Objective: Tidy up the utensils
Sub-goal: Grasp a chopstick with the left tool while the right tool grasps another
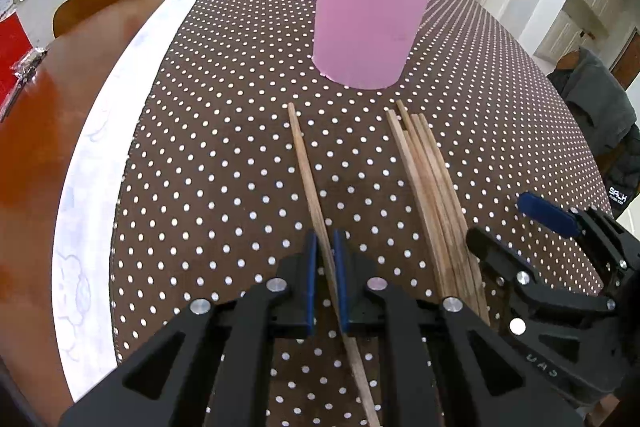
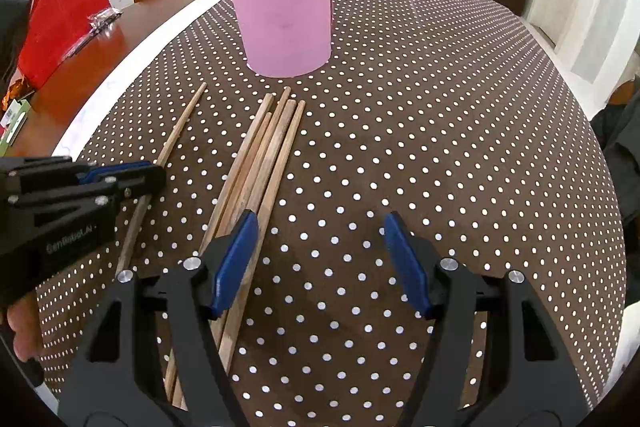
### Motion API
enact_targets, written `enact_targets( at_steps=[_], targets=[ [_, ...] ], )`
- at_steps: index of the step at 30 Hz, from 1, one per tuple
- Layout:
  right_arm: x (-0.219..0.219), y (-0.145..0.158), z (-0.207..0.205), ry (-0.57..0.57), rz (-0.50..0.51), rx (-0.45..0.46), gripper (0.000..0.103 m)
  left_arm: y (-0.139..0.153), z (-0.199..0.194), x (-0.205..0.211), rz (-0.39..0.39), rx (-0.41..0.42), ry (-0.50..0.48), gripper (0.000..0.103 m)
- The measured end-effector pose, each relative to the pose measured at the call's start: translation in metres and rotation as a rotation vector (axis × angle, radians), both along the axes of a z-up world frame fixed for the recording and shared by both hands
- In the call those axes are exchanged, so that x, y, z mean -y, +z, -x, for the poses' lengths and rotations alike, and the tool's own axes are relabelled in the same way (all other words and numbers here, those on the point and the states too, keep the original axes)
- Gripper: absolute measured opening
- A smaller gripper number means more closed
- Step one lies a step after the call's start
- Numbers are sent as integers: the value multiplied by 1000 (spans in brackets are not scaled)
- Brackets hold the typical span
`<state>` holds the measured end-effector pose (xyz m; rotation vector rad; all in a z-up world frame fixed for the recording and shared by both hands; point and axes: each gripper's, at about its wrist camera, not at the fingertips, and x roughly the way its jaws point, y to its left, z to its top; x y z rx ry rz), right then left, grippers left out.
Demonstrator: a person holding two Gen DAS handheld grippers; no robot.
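While left gripper (image 1: 325,259) fingers clamp single chopstick (image 1: 306,163), right gripper (image 2: 320,255) fingers wide, empty

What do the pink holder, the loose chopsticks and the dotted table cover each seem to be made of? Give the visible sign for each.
Pink holder: probably card or matte plastic; flat, dull pink with a thin white rim.
Loose chopsticks: wood or bamboo, unvarnished; brown with grain streaks.
Dotted table cover: likely cloth or vinyl; printed white dots, slight sheen, white border. Unclear which.

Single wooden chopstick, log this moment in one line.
left hand-held gripper: shut on single wooden chopstick | right hand-held gripper: open | pink cylindrical holder: upright
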<state>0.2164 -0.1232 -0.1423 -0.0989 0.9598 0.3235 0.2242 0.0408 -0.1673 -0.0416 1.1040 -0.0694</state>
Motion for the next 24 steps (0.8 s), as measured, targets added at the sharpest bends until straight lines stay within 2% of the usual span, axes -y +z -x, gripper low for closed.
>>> enact_targets(
  at_steps=[5,7,15,18,19,24],
  targets=[
    [-7,2,1,5,28,2,65,0,-5,2,-12,-8,-3,11],
    [-9,2,2,8,43,5,65,1,-5,2,-4,-11,-11,15],
    [-8,0,5,17,37,-20,65,1,-5,7,-27,-10,-19,16],
    [-11,0,4,11,63,-14,65,3,-4,10,-47,-5,-26,16],
    [-12,-3,3,13,99,-30,65,3,-4,11,-50,-3,-28,16],
    [-8,-4,0,16,74,-43,65,5,-4,10,-40,2,-22,16]
  ],
)
